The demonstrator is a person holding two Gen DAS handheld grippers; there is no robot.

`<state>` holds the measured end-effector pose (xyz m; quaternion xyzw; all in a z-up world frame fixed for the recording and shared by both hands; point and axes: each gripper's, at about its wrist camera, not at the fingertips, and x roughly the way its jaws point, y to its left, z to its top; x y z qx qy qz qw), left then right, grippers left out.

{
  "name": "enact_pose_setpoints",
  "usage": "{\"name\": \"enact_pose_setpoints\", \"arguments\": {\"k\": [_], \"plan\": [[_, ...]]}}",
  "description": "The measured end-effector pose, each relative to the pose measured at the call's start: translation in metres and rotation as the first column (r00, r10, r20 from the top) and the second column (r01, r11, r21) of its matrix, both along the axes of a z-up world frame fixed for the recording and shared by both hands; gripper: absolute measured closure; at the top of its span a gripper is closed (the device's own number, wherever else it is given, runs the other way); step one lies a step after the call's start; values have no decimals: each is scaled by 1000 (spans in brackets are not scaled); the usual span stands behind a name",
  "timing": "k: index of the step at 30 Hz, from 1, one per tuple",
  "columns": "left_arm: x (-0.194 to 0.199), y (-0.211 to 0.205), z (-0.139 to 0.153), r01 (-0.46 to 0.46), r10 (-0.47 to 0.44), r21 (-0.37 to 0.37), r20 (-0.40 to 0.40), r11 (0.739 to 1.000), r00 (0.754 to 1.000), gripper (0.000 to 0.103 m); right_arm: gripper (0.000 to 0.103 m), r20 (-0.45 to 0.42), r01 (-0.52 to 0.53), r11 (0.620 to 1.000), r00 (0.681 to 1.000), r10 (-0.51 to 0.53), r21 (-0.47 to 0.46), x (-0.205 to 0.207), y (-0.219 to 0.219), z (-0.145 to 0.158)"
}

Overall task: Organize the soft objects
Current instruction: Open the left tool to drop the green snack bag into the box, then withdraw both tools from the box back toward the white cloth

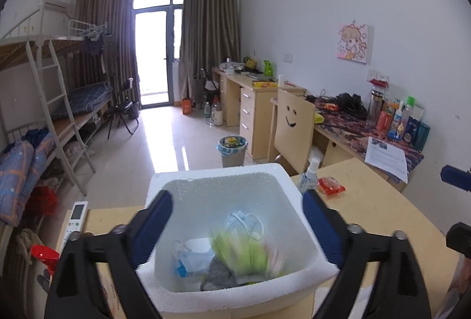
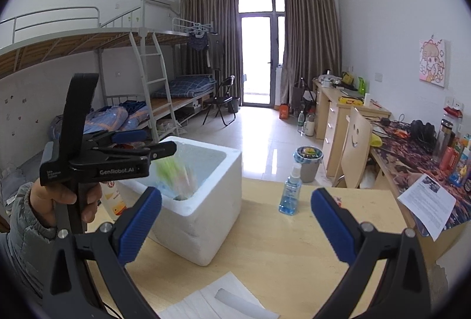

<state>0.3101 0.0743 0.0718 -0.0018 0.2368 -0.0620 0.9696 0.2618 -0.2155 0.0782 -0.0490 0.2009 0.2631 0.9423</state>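
A white foam box (image 1: 217, 171) stands on the wooden table (image 2: 279, 254). My left gripper (image 1: 237, 198) hangs over its opening with jaws wide open. Under them a green and white soft bundle (image 1: 244, 254) shows blurred inside the box, and neither pad touches it. A white face mask (image 1: 244, 223), a blue-white packet (image 1: 188, 264) and a grey cloth (image 1: 219, 274) lie on the bottom. In the right wrist view the left gripper (image 2: 159, 143) sits above the box (image 2: 212, 218), with the bundle (image 2: 173, 174) just below it. My right gripper (image 2: 235, 195) is open and empty over the table.
A blue spray bottle (image 2: 290, 192) and a red packet (image 1: 331, 186) stand right of the box. A remote (image 1: 77, 216) and an orange-labelled bottle (image 2: 113, 198) are left of it. A white foam sheet (image 2: 212, 301) lies near the front edge. A smiley chair (image 2: 354, 148) stands beyond.
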Motion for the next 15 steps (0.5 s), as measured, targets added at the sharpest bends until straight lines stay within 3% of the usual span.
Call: {"name": "enact_pose_setpoints", "arguments": {"k": [3,15], "plan": [[-1,0,3,-5,5,-9,-1,1000,1000,1,0,-3,4,1000,1000,-4,5,0,-1,0],[-36,-8,19,7,-8,14,54,1000,998,1,0,4,-7,1000,1000,7,16,-9,-3,3]]}}
